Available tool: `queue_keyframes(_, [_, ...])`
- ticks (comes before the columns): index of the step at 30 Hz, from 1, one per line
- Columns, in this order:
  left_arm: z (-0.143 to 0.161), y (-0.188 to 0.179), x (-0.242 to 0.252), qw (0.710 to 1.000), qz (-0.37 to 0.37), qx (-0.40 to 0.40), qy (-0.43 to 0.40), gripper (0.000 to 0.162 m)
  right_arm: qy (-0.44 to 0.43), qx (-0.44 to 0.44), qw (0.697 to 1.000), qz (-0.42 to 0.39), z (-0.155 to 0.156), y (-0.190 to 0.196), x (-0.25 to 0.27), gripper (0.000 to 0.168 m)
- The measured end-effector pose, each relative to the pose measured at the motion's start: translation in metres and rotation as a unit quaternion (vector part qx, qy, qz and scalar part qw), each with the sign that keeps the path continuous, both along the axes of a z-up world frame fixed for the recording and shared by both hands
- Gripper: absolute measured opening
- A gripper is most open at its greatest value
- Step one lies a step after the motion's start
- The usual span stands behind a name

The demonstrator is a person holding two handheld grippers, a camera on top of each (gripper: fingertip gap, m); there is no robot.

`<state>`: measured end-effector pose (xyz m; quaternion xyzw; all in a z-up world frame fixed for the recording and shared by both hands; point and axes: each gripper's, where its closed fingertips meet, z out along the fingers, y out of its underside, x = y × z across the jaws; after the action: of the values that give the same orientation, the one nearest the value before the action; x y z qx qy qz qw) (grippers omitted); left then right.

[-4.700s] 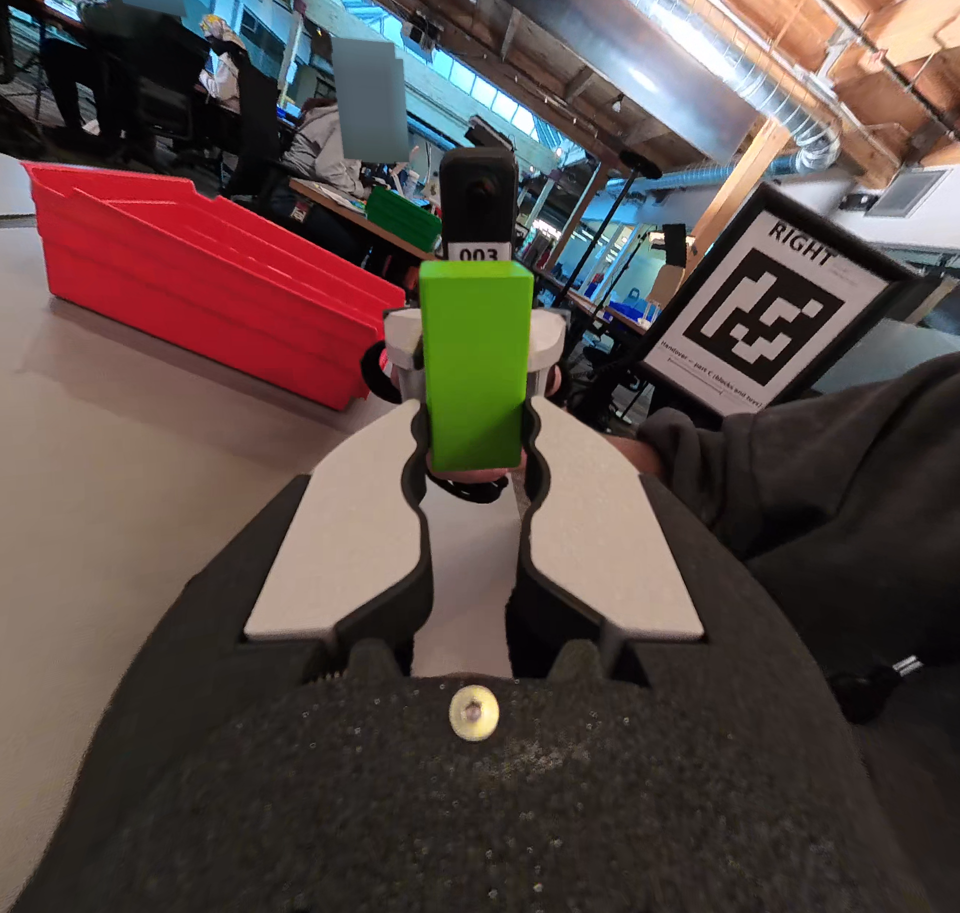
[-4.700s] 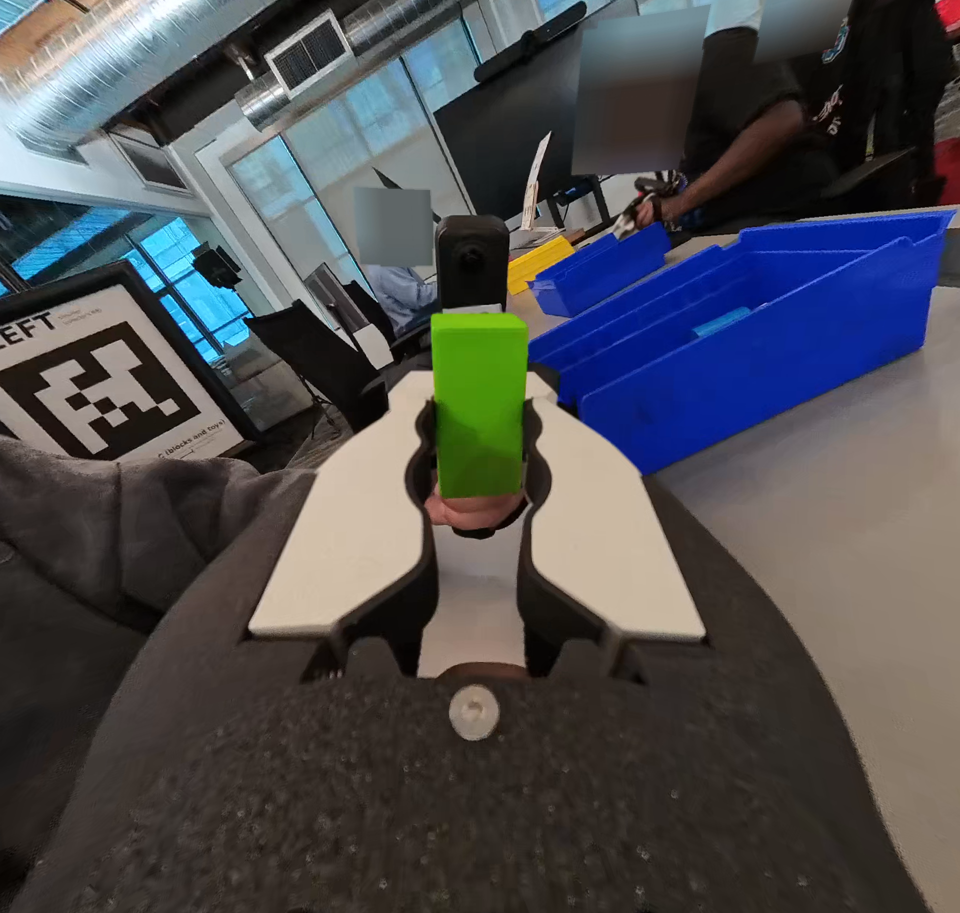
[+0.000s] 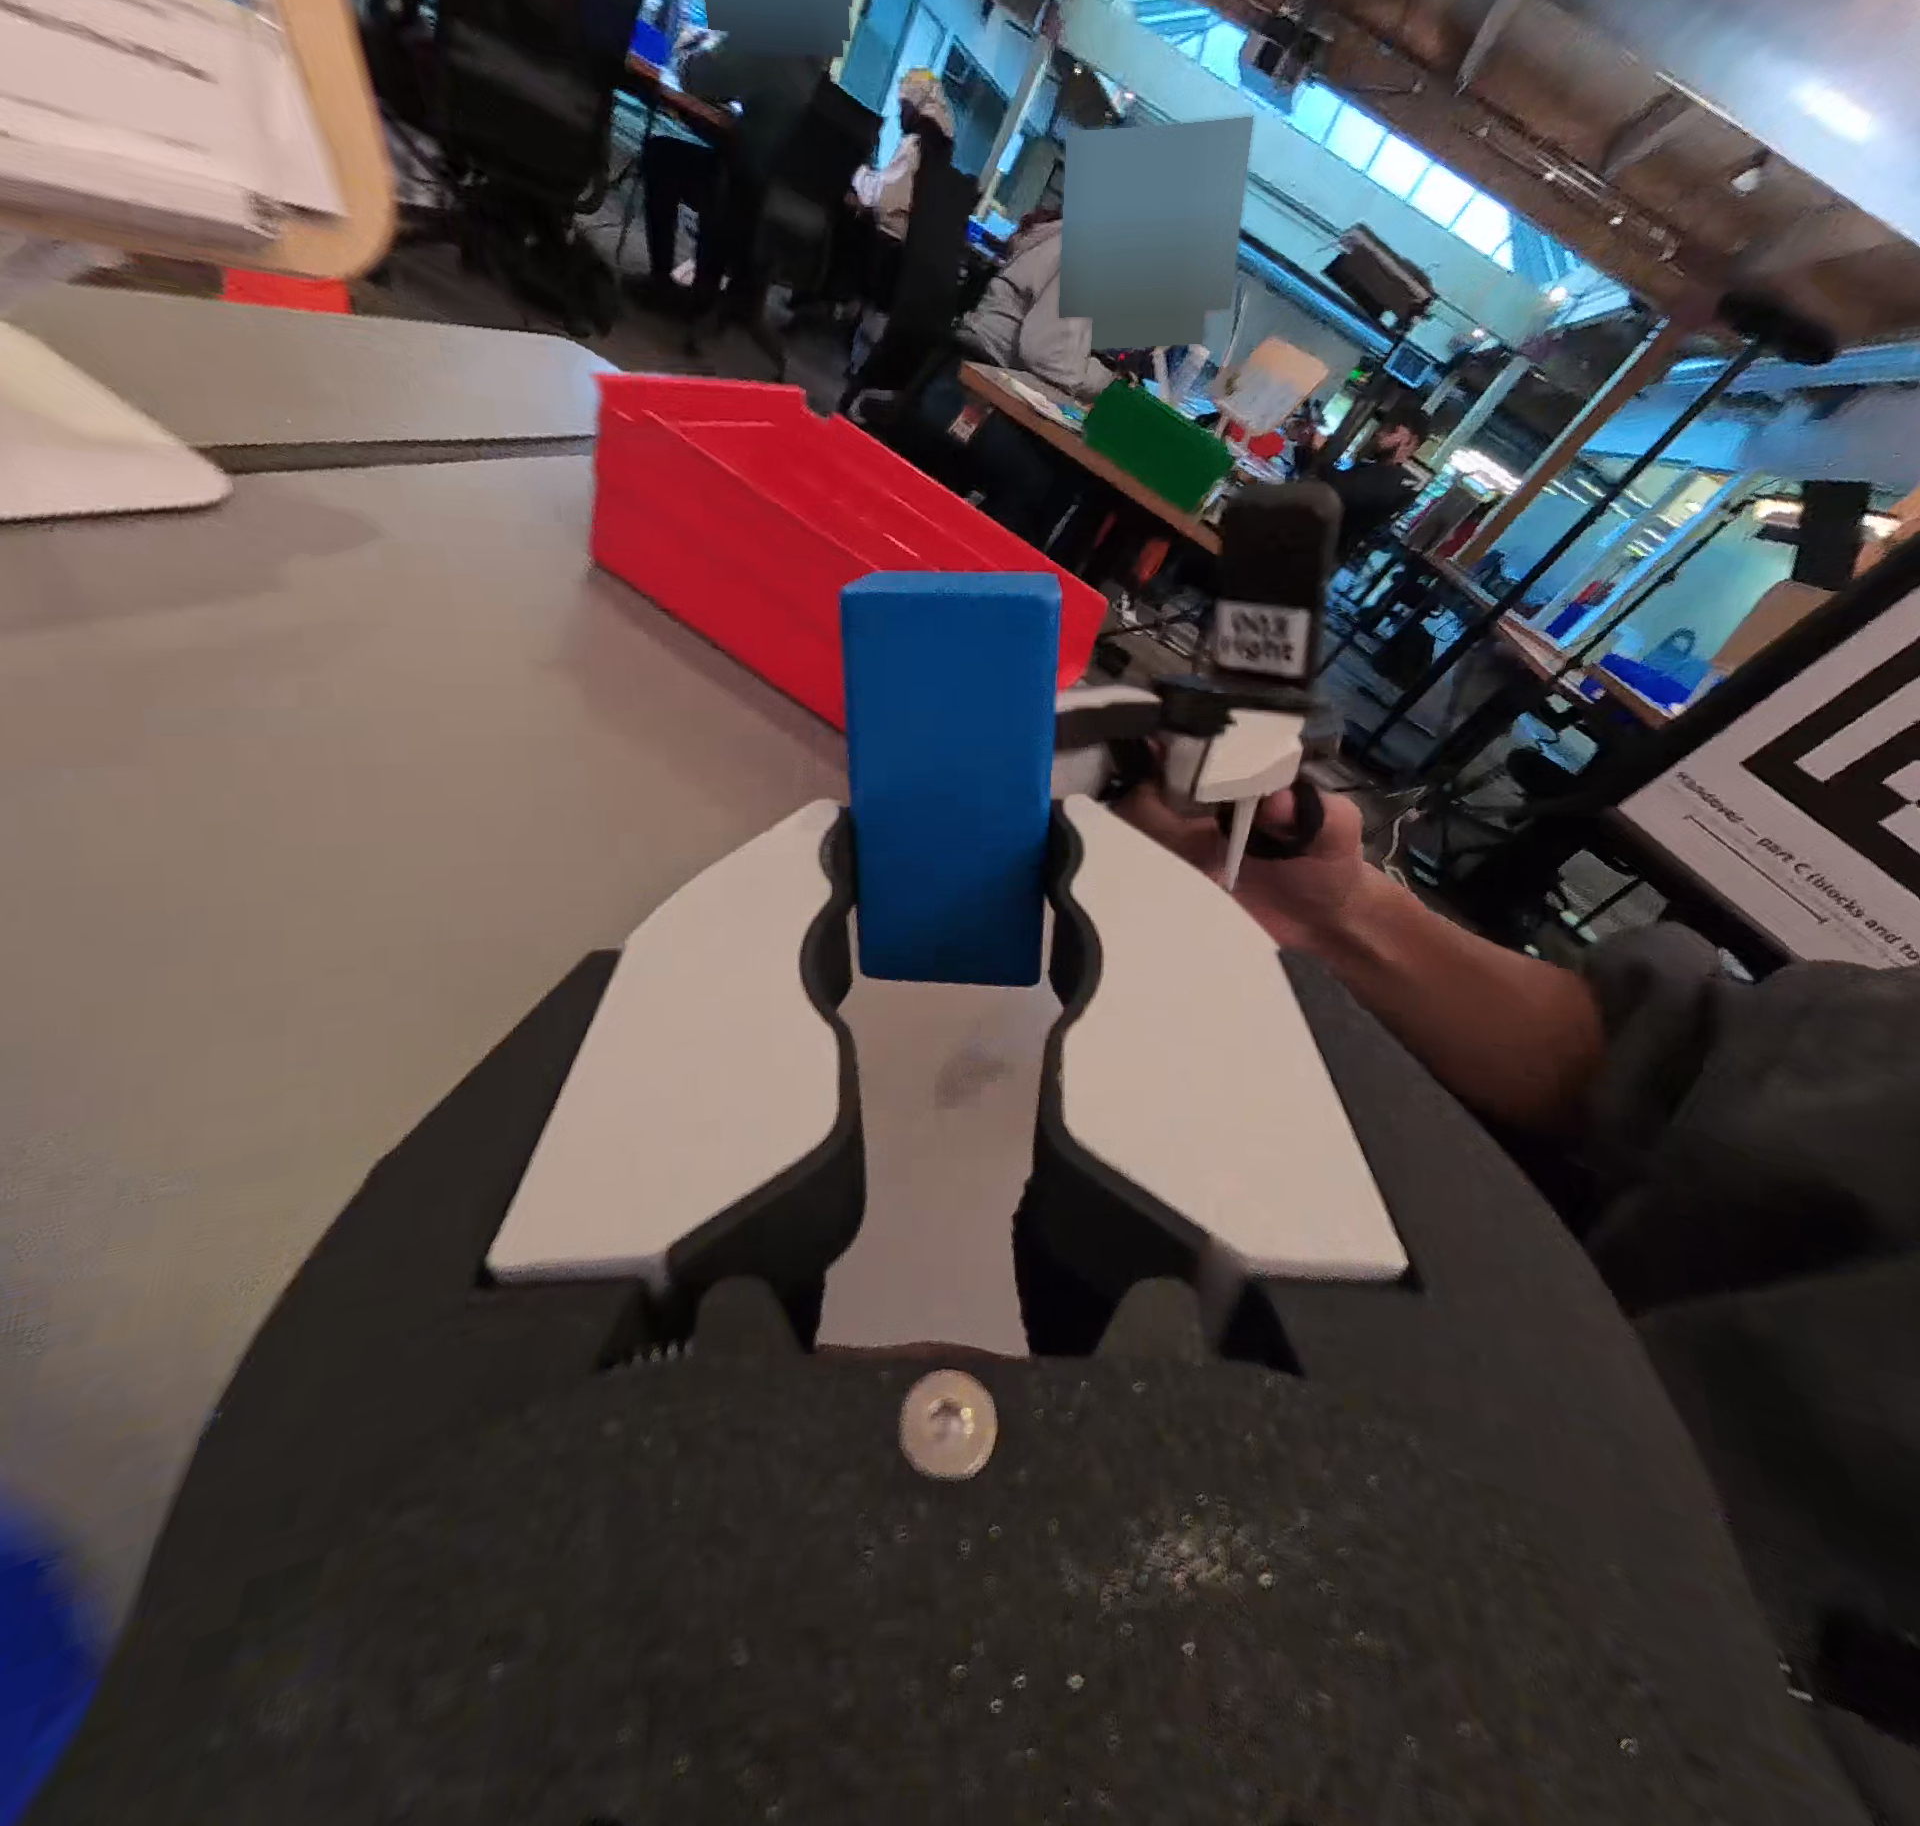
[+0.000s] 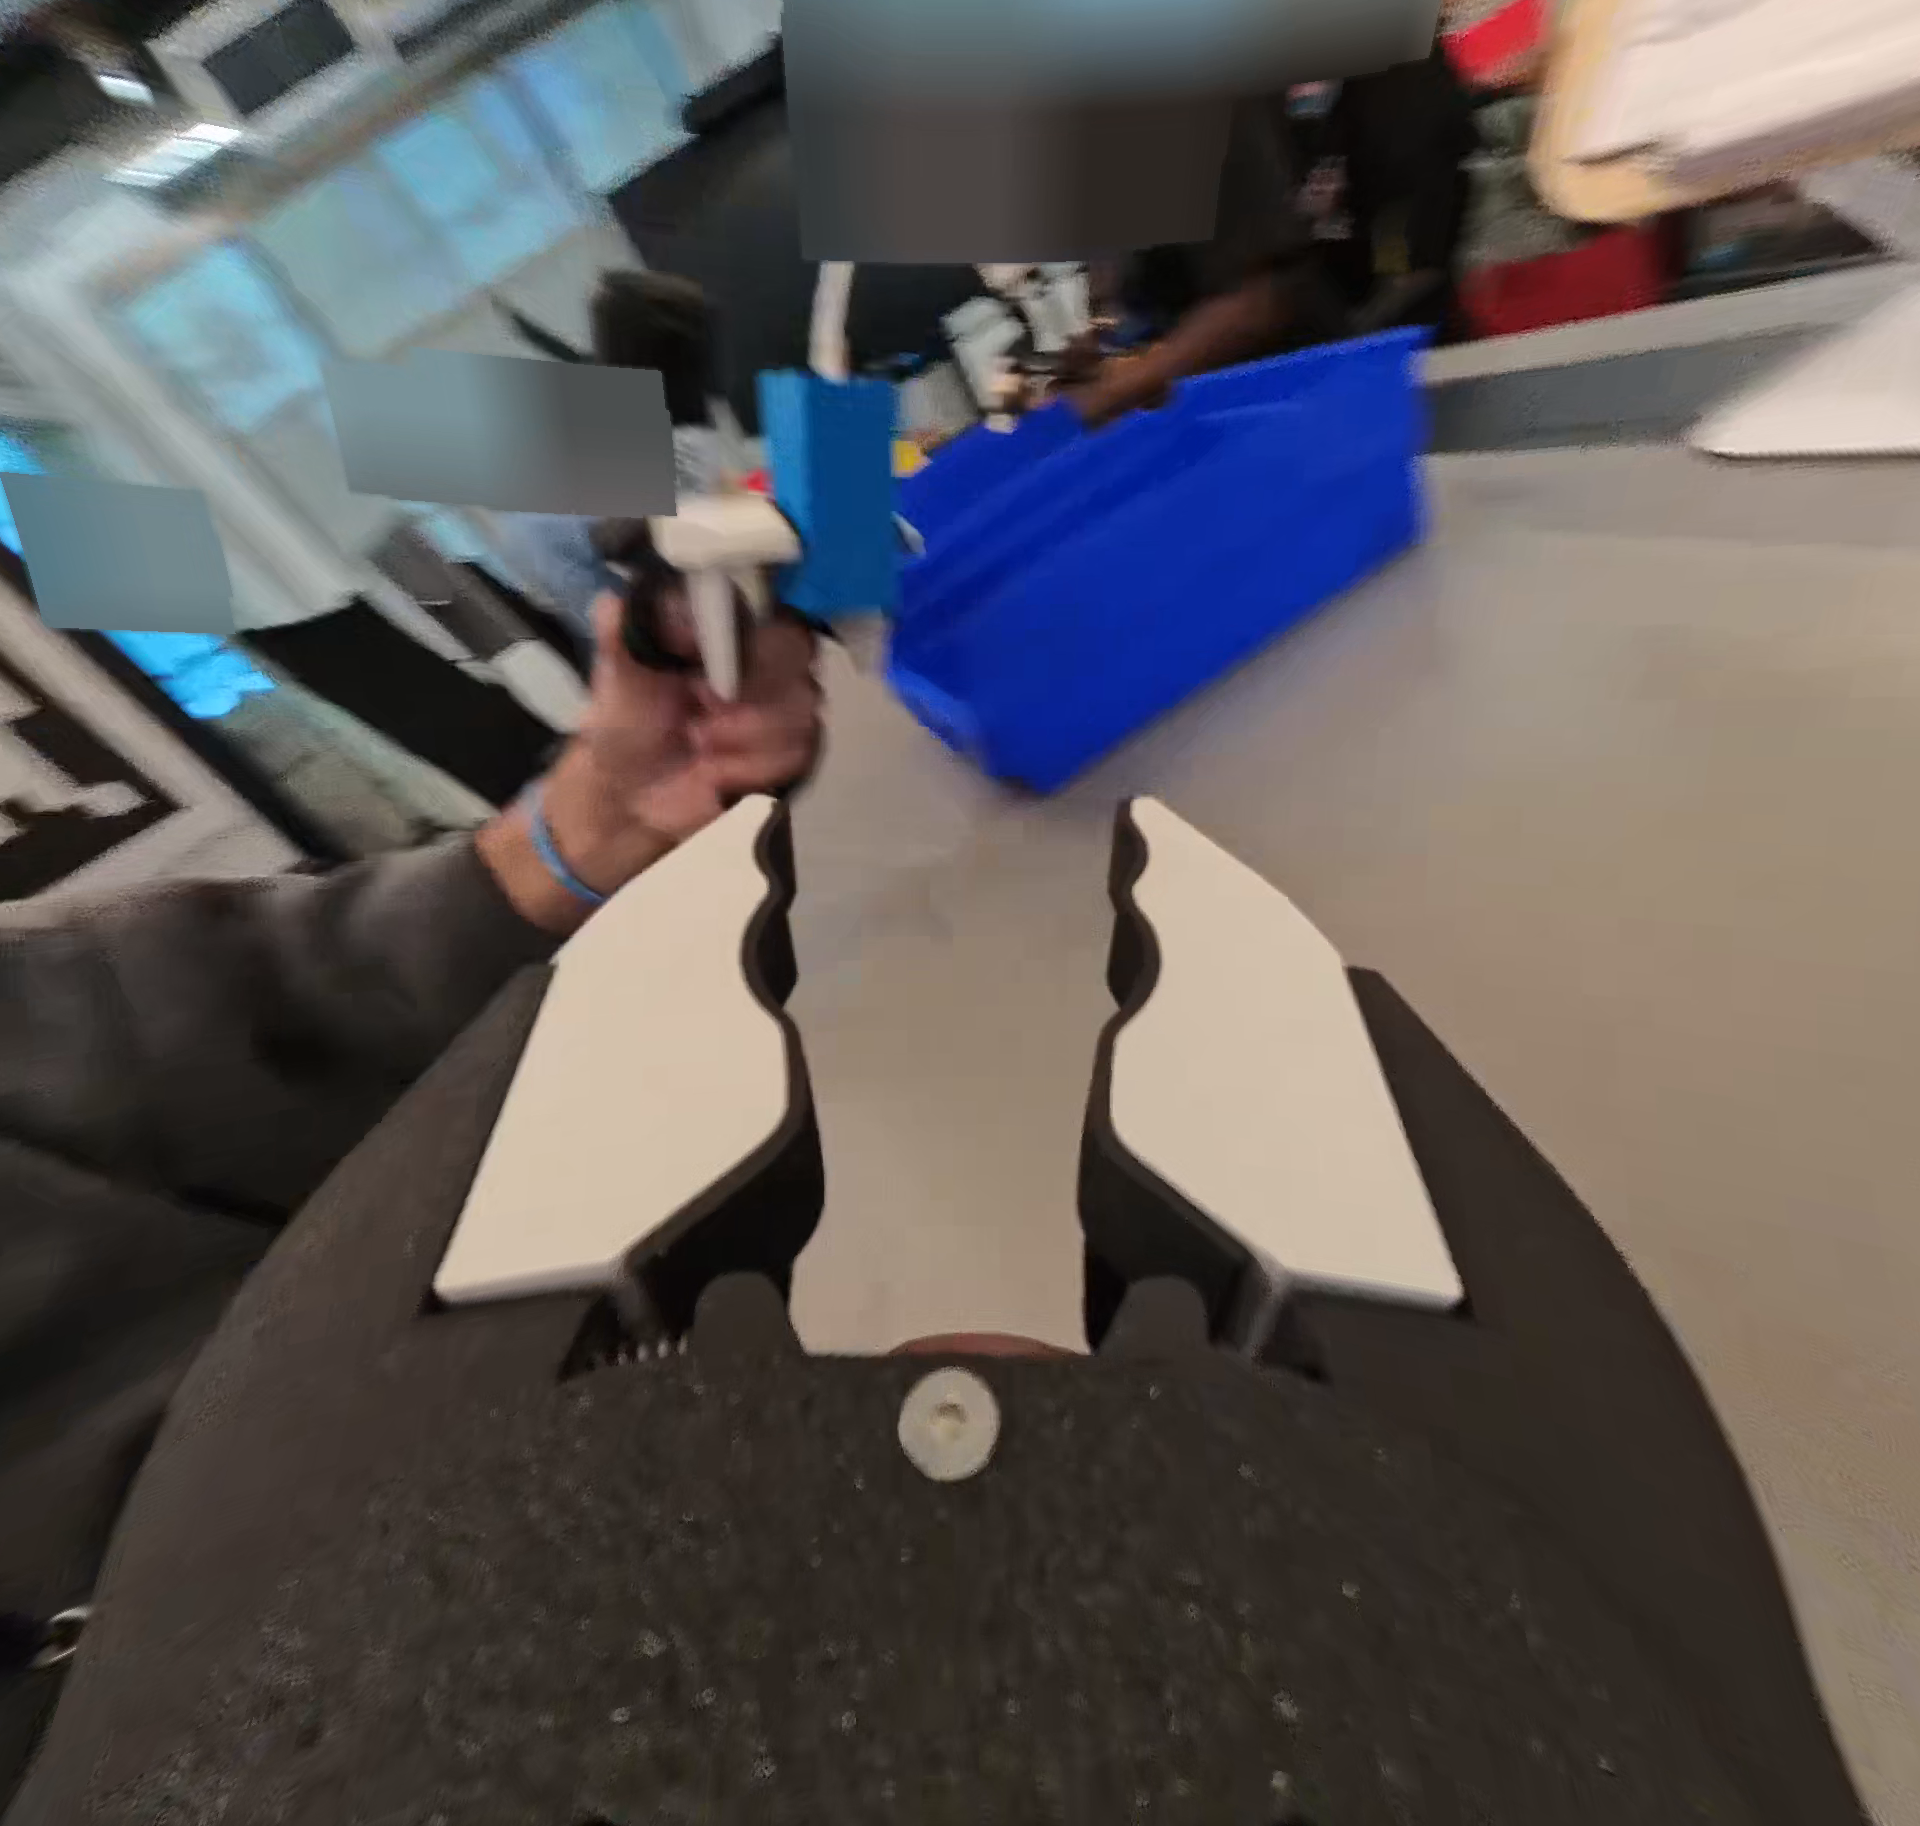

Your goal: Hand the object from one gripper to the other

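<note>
My left gripper [image 3: 948, 846] is shut on a blue rectangular block [image 3: 948, 768], which stands upright between its fingertips above the grey table [image 3: 312, 841]. The same block [image 4: 831, 488] shows in the blurred right wrist view, held by the left gripper at upper centre-left. My right gripper [image 4: 948, 841] is open and empty, a short way from the block and lower. The right gripper also shows in the left wrist view [image 3: 1195, 737], behind and right of the block, held by a hand.
A red bin [image 3: 769, 519] sits on the table behind the block. A blue bin [image 4: 1164, 571] sits to the right of the block in the right wrist view. A black-and-white marker board [image 3: 1808, 800] stands at the right. People sit at desks beyond.
Earlier both grippers were shut on a green block. Now the left gripper holds a blue block and the right gripper is open, empty and apart from it.
</note>
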<state>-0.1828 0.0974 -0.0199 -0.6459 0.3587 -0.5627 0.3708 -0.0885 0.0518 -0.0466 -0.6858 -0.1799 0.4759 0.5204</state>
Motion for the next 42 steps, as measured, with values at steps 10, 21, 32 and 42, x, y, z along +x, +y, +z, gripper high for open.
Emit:
queue_keyframes(10, [-0.015,-0.048,0.048,0.997,-0.070,-0.005,-0.016,0.034,0.077,-0.019,0.988,0.132,0.029,0.016,-0.064,0.058])
queue_keyframes(21, [-0.040,-0.059,0.034,0.997,-0.063,-0.031,0.017,0.060,0.103,-0.046,0.983,0.147,0.020,0.009,-0.055,0.034])
queue_keyframes(32, [-0.081,-0.058,0.010,0.997,-0.029,-0.041,0.059,0.050,-0.161,0.030,0.959,-0.230,0.119,0.081,0.171,0.034])
queue_keyframes(42, [-0.074,-0.058,0.008,0.997,-0.028,-0.025,0.061,0.047,-0.345,-0.200,0.884,-0.245,-0.055,0.176,0.256,0.034])
